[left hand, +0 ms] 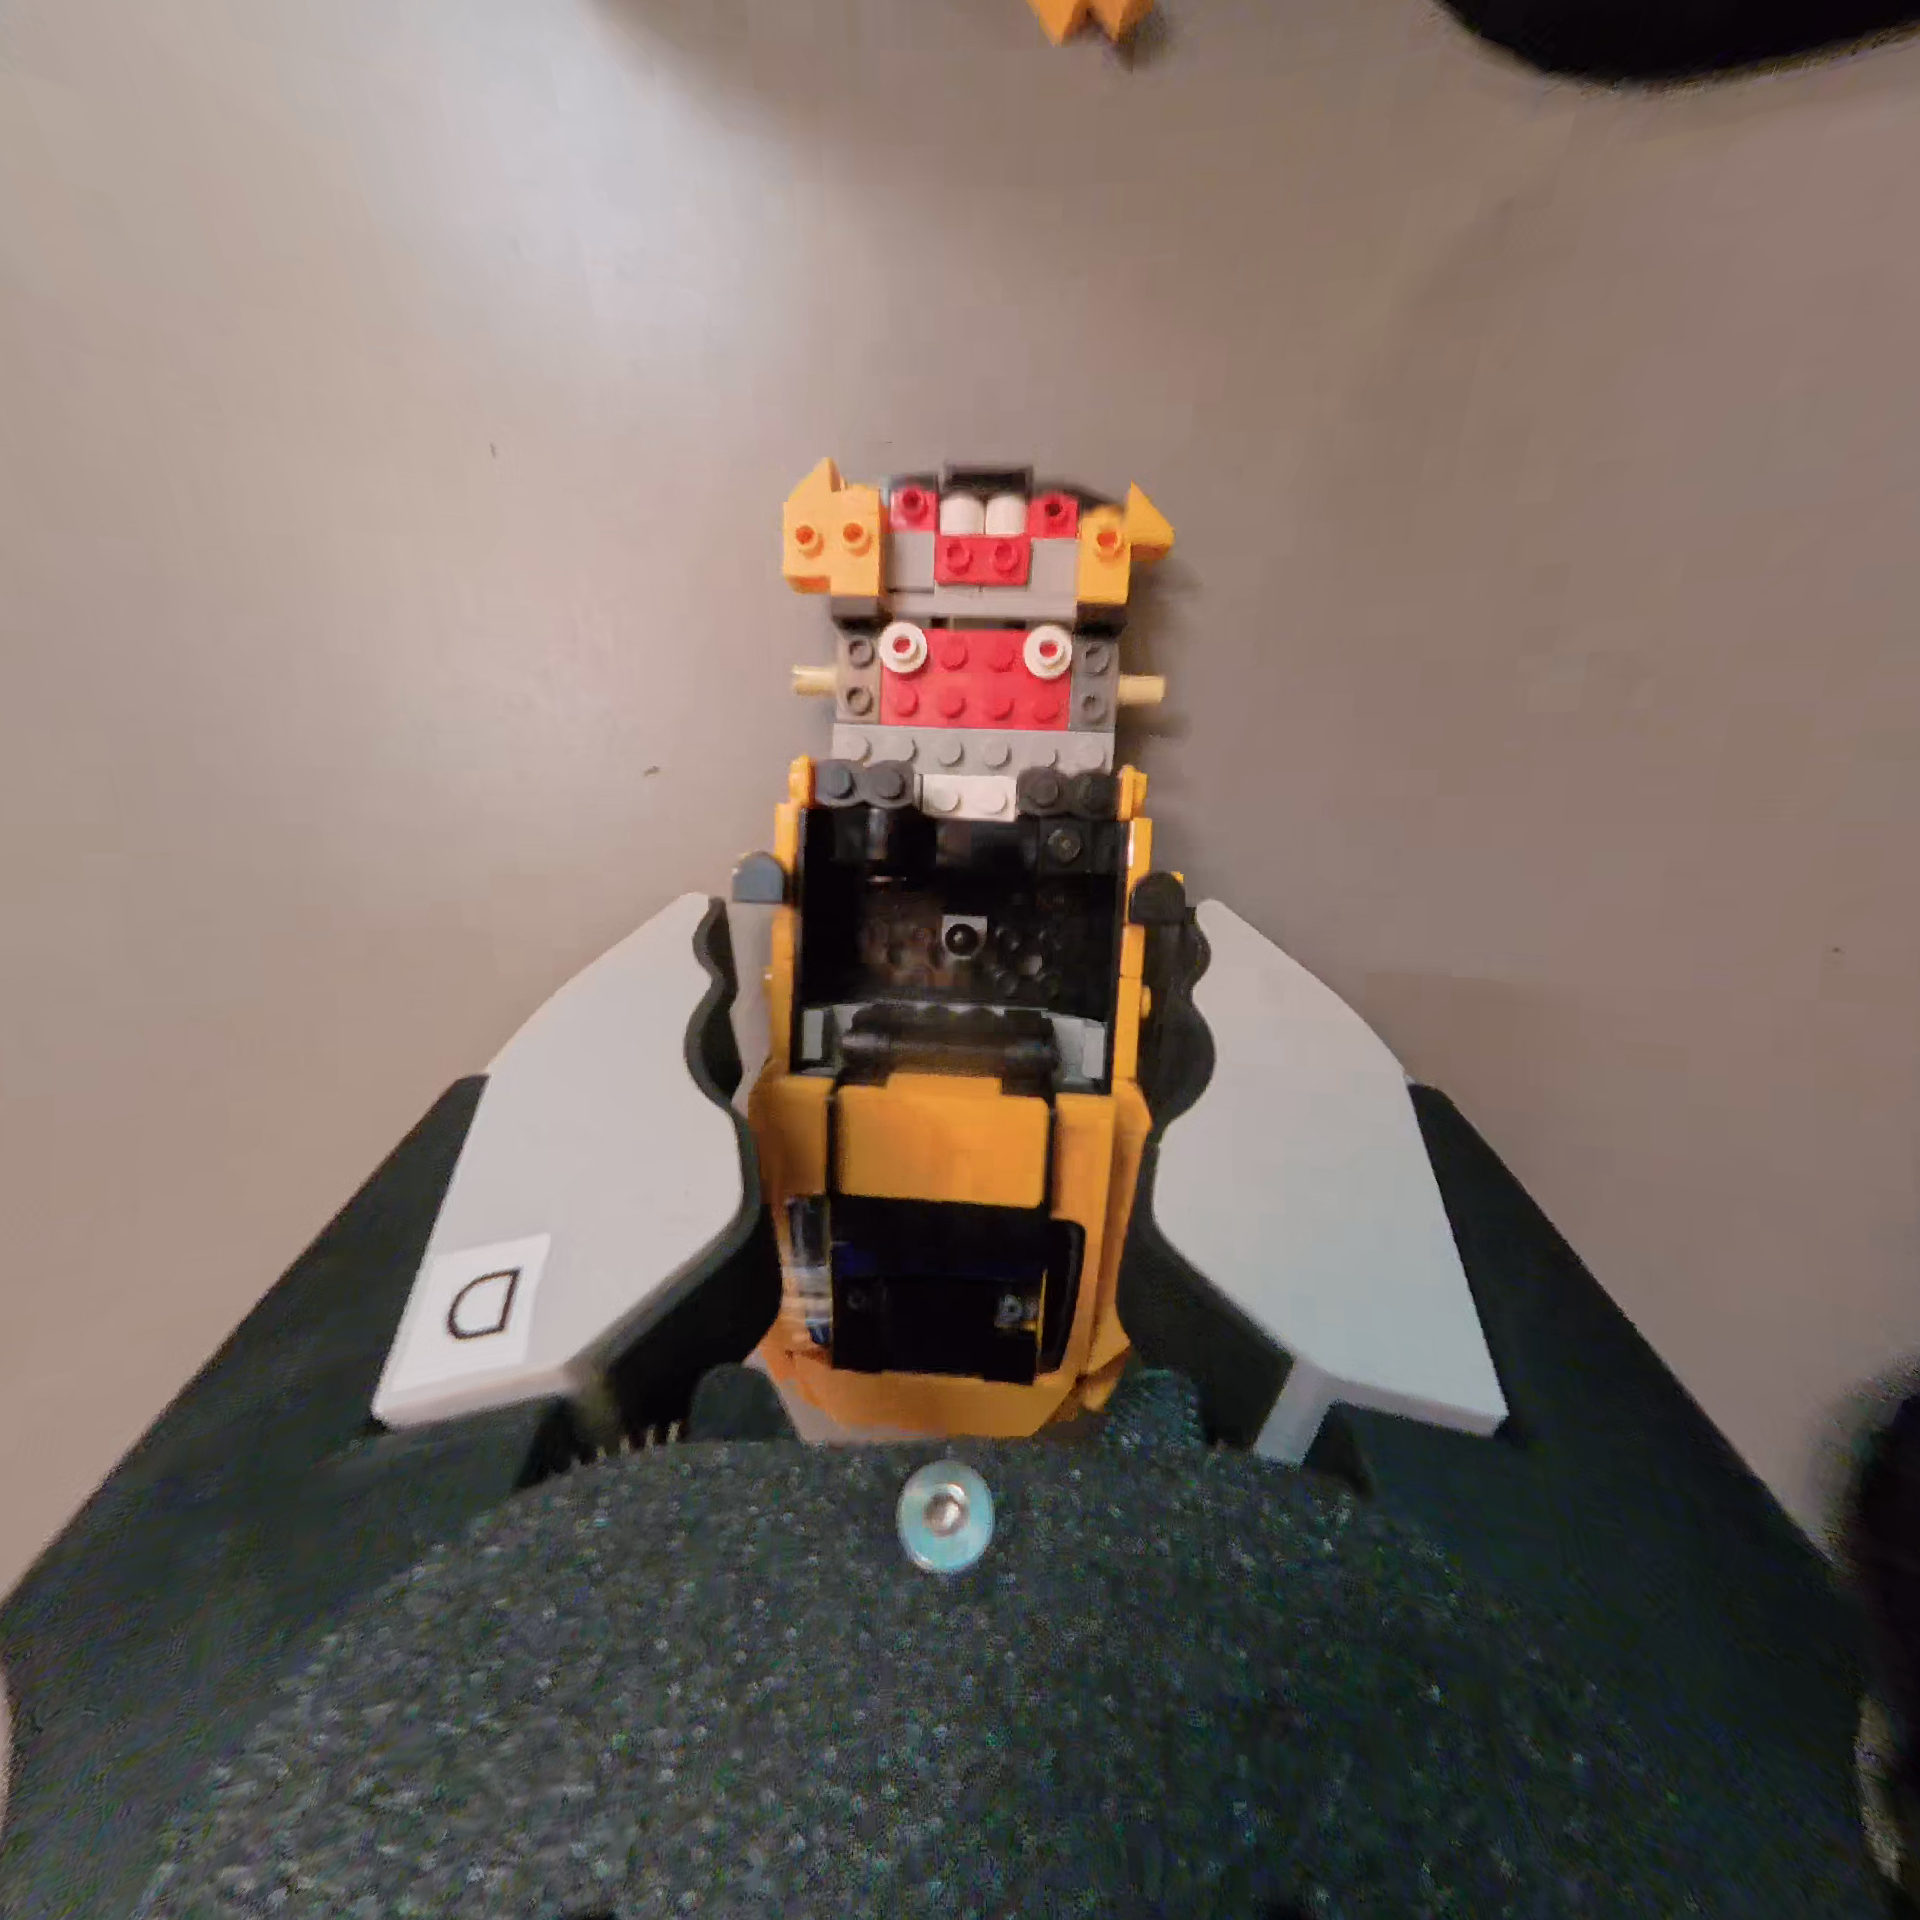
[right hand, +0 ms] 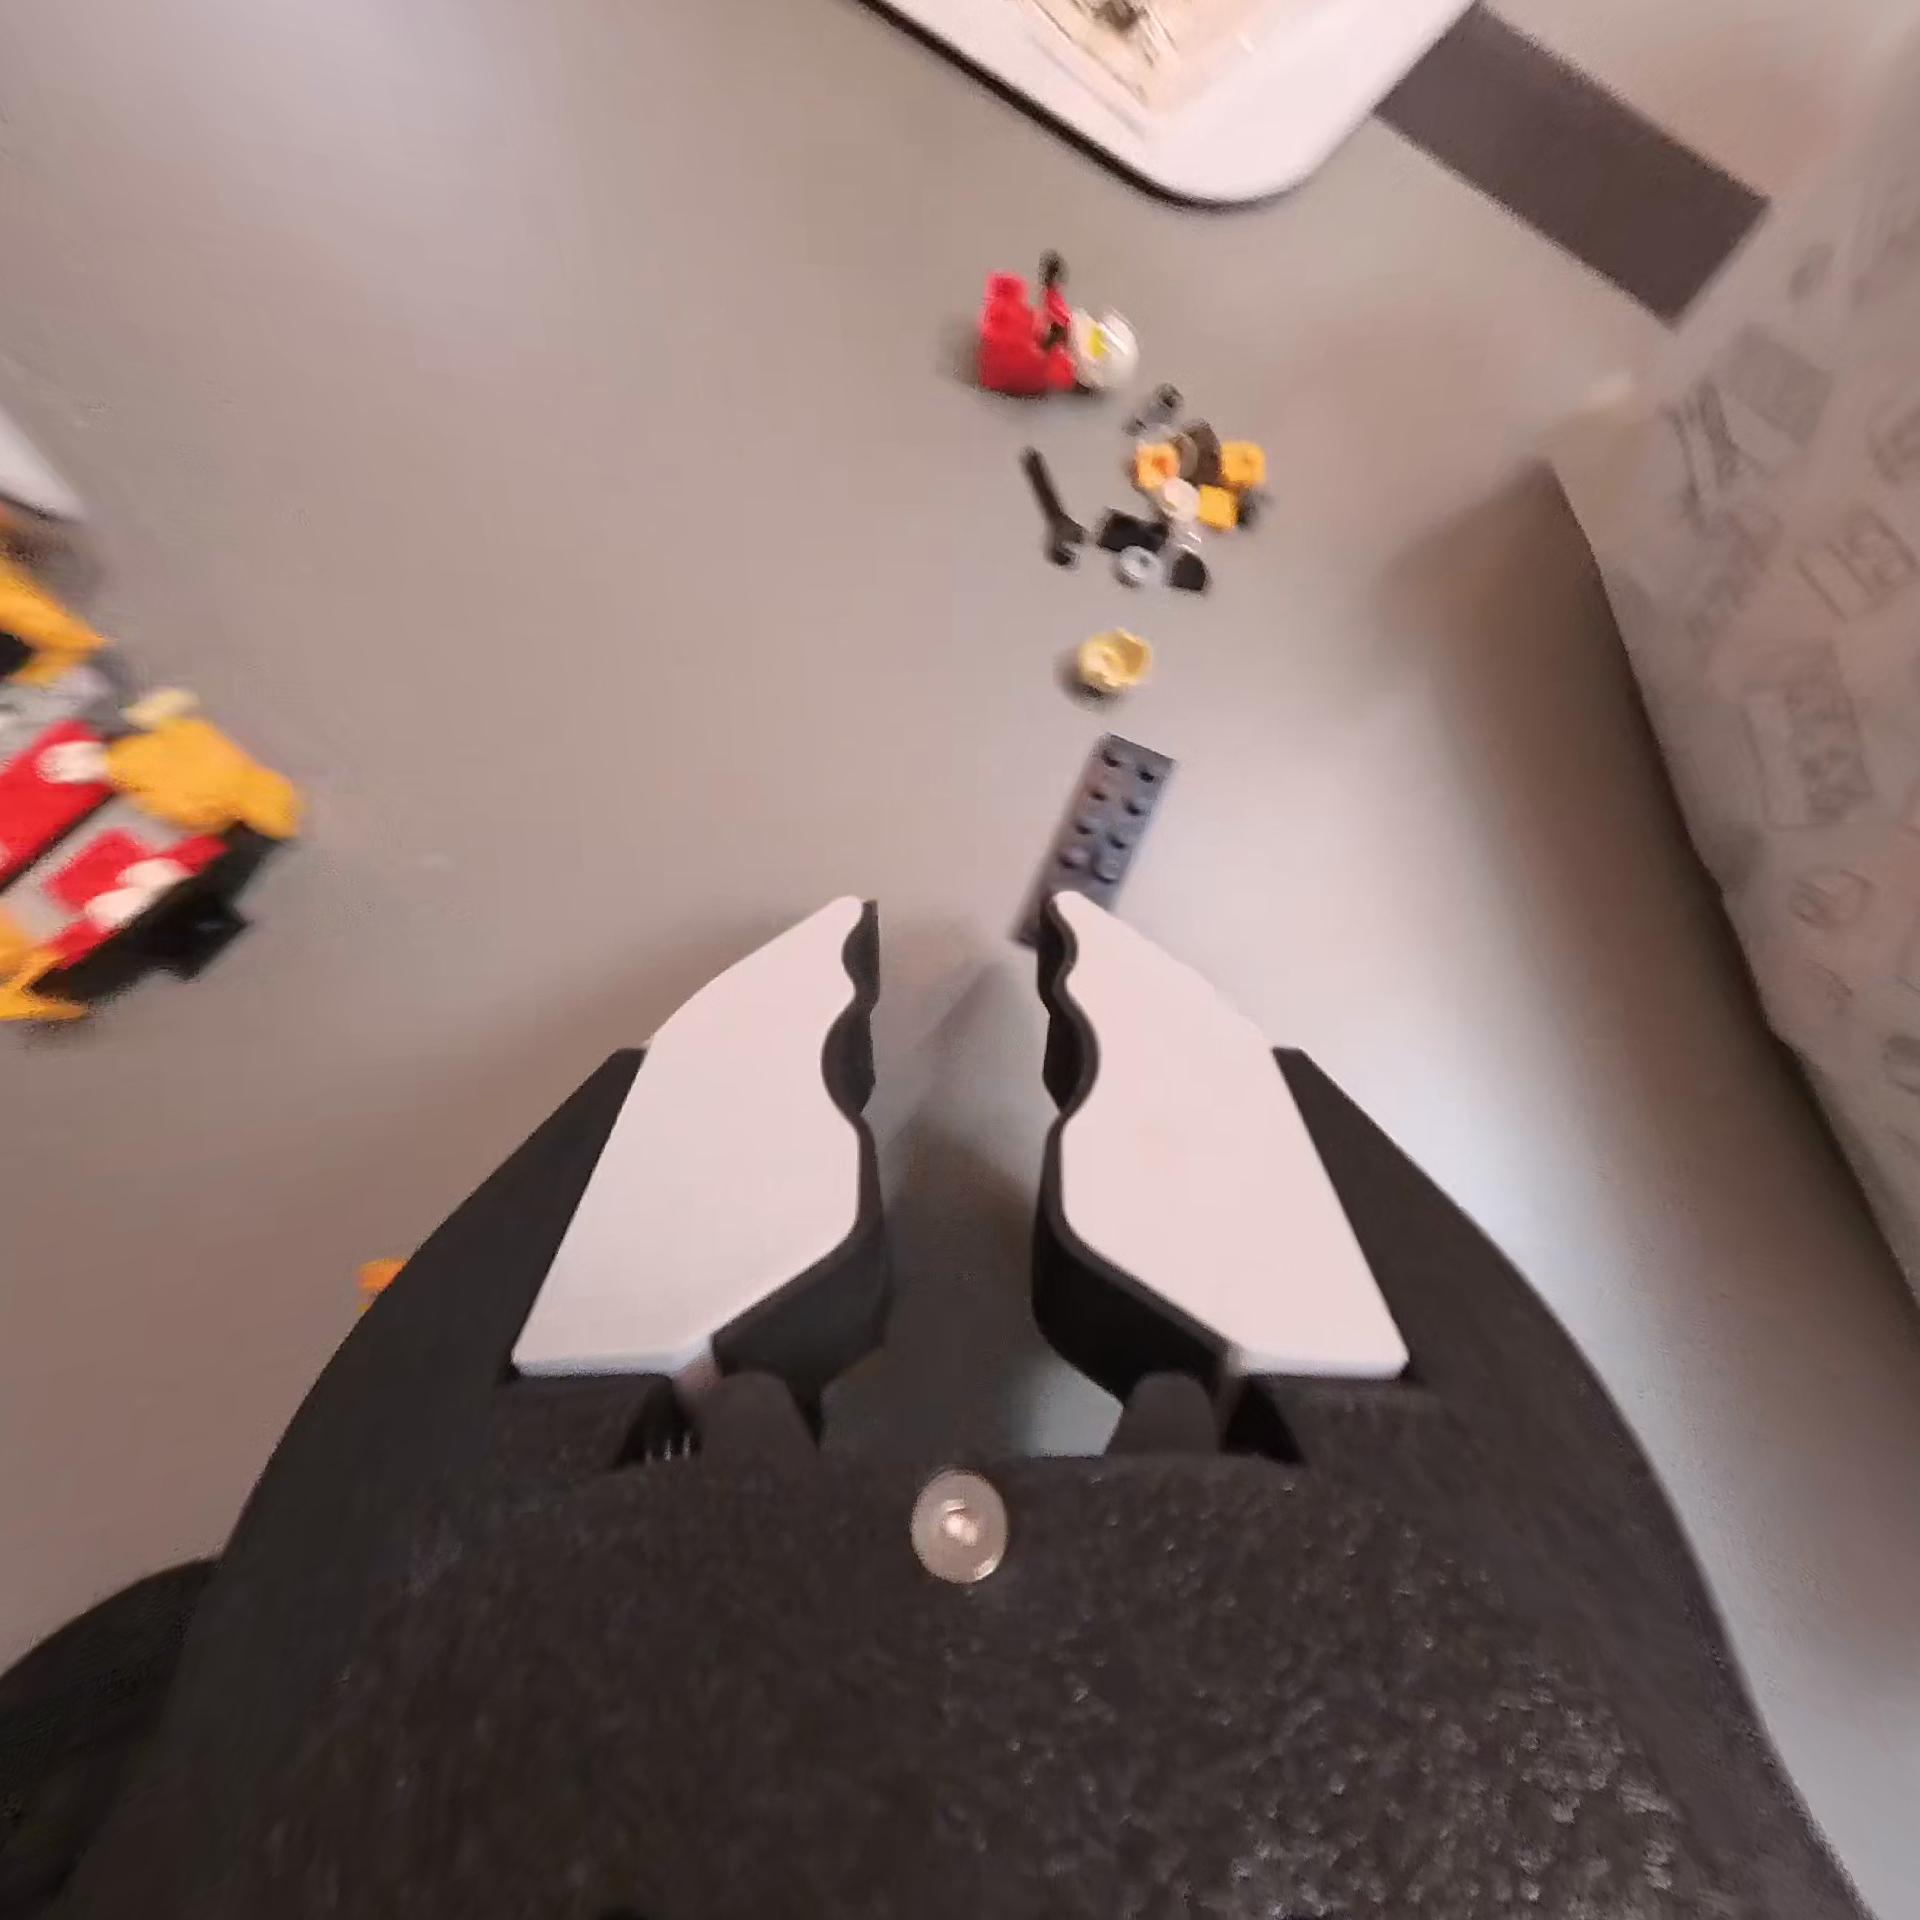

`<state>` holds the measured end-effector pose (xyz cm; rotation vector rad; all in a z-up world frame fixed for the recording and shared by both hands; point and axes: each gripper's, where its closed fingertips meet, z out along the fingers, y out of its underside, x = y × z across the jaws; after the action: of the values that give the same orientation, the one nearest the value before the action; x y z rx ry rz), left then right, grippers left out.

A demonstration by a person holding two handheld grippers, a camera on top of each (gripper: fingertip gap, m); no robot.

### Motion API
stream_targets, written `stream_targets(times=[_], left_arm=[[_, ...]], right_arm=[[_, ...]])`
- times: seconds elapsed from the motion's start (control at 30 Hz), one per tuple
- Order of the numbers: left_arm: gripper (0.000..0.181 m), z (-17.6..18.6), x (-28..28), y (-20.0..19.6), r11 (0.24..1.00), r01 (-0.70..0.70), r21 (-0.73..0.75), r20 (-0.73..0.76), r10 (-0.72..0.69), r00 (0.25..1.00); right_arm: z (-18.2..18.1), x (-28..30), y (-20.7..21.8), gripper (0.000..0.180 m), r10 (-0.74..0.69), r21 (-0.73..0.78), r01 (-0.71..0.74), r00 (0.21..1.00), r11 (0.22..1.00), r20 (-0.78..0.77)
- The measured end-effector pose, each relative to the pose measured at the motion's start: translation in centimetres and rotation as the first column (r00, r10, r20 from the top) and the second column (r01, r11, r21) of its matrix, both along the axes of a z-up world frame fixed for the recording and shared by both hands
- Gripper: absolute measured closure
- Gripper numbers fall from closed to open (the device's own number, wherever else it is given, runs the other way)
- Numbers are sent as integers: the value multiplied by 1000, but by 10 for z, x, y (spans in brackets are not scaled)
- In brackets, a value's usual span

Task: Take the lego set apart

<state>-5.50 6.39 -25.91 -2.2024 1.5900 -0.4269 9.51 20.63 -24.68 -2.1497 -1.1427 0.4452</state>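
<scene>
The left gripper is clamping the lego car by its flanks, the jaws pressing on the orange sides around the black cockpit. The car is pointing away from the camera, held above the grey desk.

Judging by its look, the model is partly stripped. The roof is off, so the black cabin is lying open, and the far end is showing bare red and grey studded plates with two tan axle pins sticking out and no wheels on them. The orange hood and dark windscreen near the jaws are still in place, as are the orange corner pieces at the far end.

The right gripper is hovering over the desk with its jaws parted and nothing between them. Ahead of it the removed parts are lying spread out: a dark grey plate just past the fingertips, a small tan piece, a cluster of black and orange bits and a red chunk beyond. A white tray is sitting at the far edge. The view is blurred.

So the loose trim appears to be done; the body shell, chassis plates and hood are left to separate, which looks like most of the work.
</scene>
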Motion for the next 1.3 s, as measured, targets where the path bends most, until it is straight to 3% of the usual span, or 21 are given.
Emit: stream_targets(times=[0.2, 0.27, 0.4, 0.7, 0.87, 1.07, 1.13, 1.3], left_arm=[[101, 31, -15, -2, 996, -79, 28, 130, 75, 989], [100, 26, -31, -5, 991, -131, 16, 117, 128, 985], [102, 2, -49, -15, 984, -174, -24, 58, 176, 983], [103, 0, -22, 3, 994, -87, 62, 78, 82, 994], [103, 17, -4, 32, 982, -117, 148, 212, 84, 974], [128, 81, 1, 35, 962, -274, 10, 615, 210, 760], [138, 95, 7, 32, 954, -287, -90, 701, 265, 662], [144, 120, 23, 32, 915, -280, -289, 824, 387, 414]], right_arm=[[-21, 5, 27, 153, -41, -75, 48, 995, 996, 91], [-21, 4, 26, 162, -31, -97, 41, 995, 994, 100], [-21, 3, 24, 164, 0, -111, 14, 992, 994, 122], [-1, -3, -3, 164, 45, -68, -48, 998, 997, -40], [35, -14, -24, 164, 89, 37, -85, 983, 996, -162], [72, -43, -63, 164, 224, 172, -177, 925, 969, -308], [80, -58, -77, 164, 268, 207, -205, 898, 957, -350], [99, -94, -99, 164, 337, 310, -218, 847, 926, -410]])
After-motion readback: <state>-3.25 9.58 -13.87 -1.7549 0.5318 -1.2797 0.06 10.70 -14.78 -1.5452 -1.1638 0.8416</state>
